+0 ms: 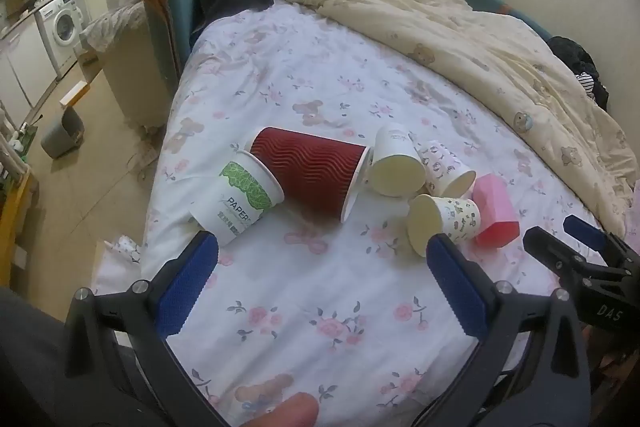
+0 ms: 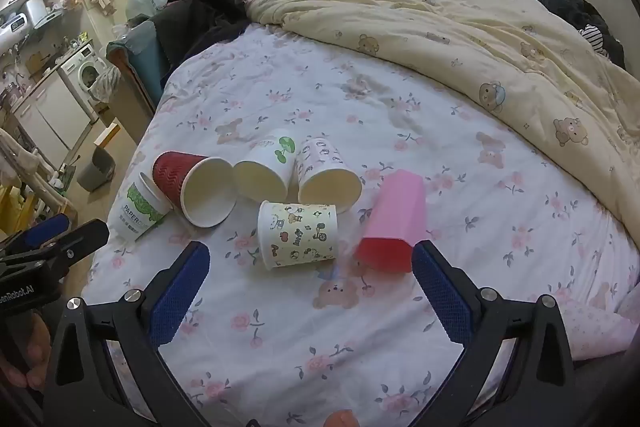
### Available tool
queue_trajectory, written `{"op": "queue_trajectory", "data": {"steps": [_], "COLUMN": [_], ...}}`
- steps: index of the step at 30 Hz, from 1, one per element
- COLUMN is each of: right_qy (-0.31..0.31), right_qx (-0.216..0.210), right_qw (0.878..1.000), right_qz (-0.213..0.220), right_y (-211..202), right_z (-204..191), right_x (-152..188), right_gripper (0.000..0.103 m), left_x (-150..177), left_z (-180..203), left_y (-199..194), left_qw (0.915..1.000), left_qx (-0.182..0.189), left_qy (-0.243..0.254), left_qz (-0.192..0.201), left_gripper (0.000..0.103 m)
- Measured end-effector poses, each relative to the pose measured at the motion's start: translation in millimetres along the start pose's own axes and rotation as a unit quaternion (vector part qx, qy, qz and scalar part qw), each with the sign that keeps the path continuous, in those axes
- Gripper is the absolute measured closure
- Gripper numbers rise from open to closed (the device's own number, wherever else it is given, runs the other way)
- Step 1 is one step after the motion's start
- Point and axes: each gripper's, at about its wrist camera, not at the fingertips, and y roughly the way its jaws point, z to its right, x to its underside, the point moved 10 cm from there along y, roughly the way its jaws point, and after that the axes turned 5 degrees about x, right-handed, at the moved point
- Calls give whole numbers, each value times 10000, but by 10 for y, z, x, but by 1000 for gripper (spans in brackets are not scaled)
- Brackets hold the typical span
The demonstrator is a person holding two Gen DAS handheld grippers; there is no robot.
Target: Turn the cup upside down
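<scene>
Several cups lie on their sides on the flowered bed sheet [image 2: 360, 347]. From the left: a white cup with a green print [image 1: 240, 197] [image 2: 138, 207], a red ribbed cup [image 1: 312, 175] [image 2: 192, 187], a plain white cup [image 1: 394, 163] [image 2: 266, 167], a patterned cup [image 1: 448, 167] [image 2: 326, 171], a cartoon-print cup [image 1: 444, 221] [image 2: 298, 235] and a pink plastic cup [image 1: 496, 213] [image 2: 394, 223]. My left gripper [image 1: 320, 247] is open and empty in front of the cups. My right gripper [image 2: 310, 255] is open and empty, just short of the cartoon-print and pink cups.
A cream quilt [image 2: 480, 39] is bunched across the far and right side of the bed. Dark clothes [image 2: 200, 11] pile at the headboard. The bed's left edge drops to the floor, with a grey bin [image 1: 62, 137] and a washing machine [image 1: 60, 23].
</scene>
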Motion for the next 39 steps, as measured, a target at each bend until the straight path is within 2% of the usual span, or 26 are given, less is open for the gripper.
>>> {"op": "queue_trajectory", "data": {"steps": [39], "right_qy": [0], "right_qx": [27], "right_qw": [9999], "right_qz": [-99], "right_y": [43], "right_z": [-31], "right_x": [48], "right_gripper": [0], "left_x": [15], "left_z": [-39], "left_y": [-21], "left_qw": [10000], "left_qx": [-24], "left_qy": [2], "left_qz": [-46], "left_gripper": [0]}}
